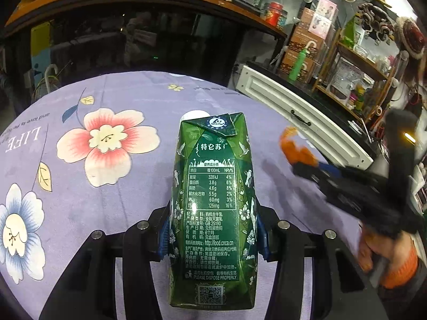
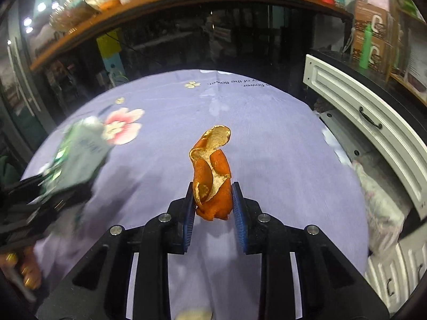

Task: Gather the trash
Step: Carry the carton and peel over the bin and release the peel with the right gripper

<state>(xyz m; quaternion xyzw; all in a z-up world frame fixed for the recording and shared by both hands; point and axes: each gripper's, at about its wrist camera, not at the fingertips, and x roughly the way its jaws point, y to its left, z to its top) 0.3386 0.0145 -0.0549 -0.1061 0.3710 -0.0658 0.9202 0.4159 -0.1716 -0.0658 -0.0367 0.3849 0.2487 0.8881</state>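
Orange curled citrus peel [image 2: 212, 176] is clamped by the right gripper [image 2: 213, 208]; a green printed milk carton [image 1: 213, 208] is gripped by the left gripper [image 1: 213, 237], above a lilac floral tablecloth [image 1: 106, 200], a white panelled cabinet [image 2: 360, 112] nearby.

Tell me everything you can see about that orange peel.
The orange peel is a curled strip, deep orange outside with pale, dry-looking pith showing where it folds over. It stands roughly upright between the blue pads of the right gripper, its lower end squeezed between them and its curled top sticking out beyond the fingertips, above the purple flowered tablecloth. In the left wrist view it appears blurred at that gripper's tip.
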